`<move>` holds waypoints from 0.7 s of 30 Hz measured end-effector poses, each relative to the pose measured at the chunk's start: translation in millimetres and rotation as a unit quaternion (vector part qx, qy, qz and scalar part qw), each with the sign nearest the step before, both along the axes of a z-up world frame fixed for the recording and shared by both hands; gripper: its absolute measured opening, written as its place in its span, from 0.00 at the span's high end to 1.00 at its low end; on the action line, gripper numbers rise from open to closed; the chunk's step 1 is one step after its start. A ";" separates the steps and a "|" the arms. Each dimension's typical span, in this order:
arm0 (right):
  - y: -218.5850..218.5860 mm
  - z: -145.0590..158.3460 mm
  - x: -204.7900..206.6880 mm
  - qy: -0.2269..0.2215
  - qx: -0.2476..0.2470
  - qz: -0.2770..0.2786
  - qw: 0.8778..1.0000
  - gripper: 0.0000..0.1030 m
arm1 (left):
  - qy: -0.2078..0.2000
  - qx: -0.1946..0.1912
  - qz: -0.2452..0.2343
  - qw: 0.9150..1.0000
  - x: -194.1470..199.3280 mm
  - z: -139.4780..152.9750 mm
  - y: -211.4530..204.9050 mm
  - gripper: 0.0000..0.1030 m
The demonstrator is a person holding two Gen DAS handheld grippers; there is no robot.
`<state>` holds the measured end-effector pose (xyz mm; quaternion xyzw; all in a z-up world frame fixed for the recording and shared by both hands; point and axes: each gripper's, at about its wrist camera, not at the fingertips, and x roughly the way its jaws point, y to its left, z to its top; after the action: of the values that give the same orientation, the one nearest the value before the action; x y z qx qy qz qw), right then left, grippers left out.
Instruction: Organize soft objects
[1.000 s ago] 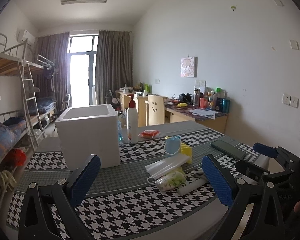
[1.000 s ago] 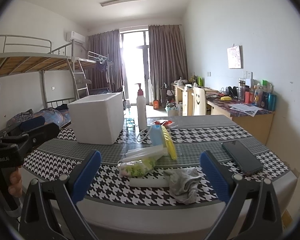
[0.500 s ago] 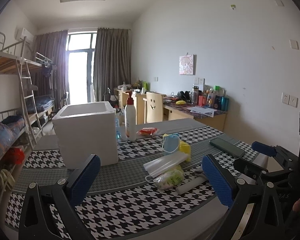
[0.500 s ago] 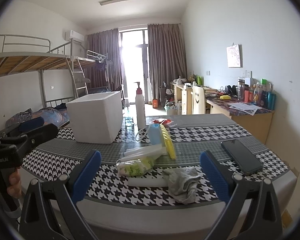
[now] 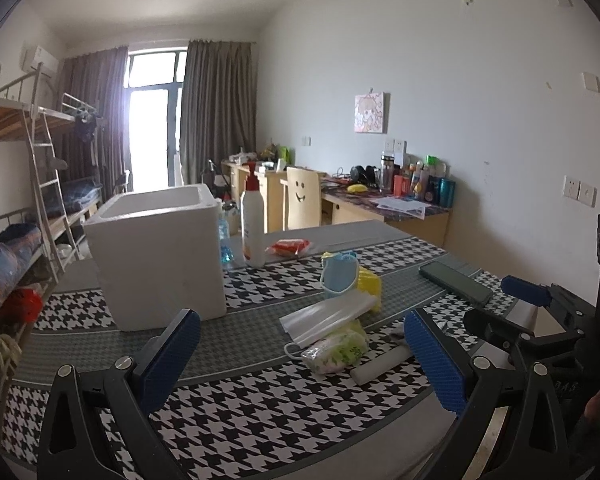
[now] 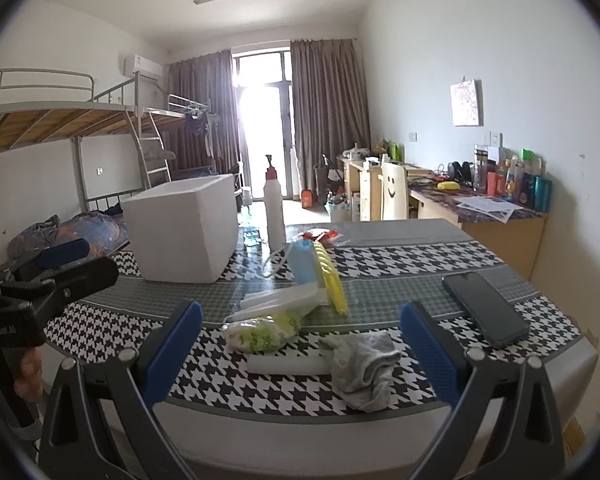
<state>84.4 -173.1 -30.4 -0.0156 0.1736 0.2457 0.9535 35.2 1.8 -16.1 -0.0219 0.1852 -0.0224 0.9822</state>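
Blue-padded and wide apart, the left gripper (image 5: 300, 354) and right gripper (image 6: 300, 342) have only drifted slightly over the table (image 6: 400, 256), so the grey cloth (image 6: 360, 364) and mask pile (image 5: 328, 316) await sorting into the foam box (image 5: 156, 260).

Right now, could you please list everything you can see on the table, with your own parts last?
foam box: one, white, open top, far left of table
pump bottle: one, white, right of the box
red packet: one, behind the masks
face masks: blue and yellow, centre
clear sleeve: one, atop tissue pack
tissue pack: one, green-white, near edge
white roll: one, in front of pack
grey cloth: one, crumpled, near edge
phone: one, dark, right
left hand-held gripper: open, empty
right hand-held gripper: open, empty
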 end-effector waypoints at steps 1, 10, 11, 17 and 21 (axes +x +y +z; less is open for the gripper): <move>-0.5 -0.9 1.6 0.002 -0.001 0.000 1.000 0.02 | 0.004 -0.002 -0.002 1.000 2.6 -1.0 0.5 0.01; -6.0 -11.1 17.9 0.030 -0.007 -0.013 0.999 0.02 | 0.031 0.002 -0.017 0.999 20.2 -13.1 -5.8 0.01; -6.5 -12.2 19.2 0.034 -0.008 -0.014 0.999 0.02 | 0.035 0.002 -0.018 0.999 22.8 -15.2 -7.0 0.01; -8.4 -19.3 28.6 0.050 -0.016 -0.020 0.998 0.02 | 0.053 0.004 -0.025 0.998 34.1 -23.4 -9.7 0.01; -9.2 -24.4 33.2 0.061 -0.020 -0.022 0.998 0.02 | 0.066 0.007 -0.031 0.997 42.3 -29.4 -12.5 0.01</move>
<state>117.6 -182.4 -54.8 -0.0157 0.2364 0.2213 0.9460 77.5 -10.7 -45.4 -0.0111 0.2501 -0.0505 0.9668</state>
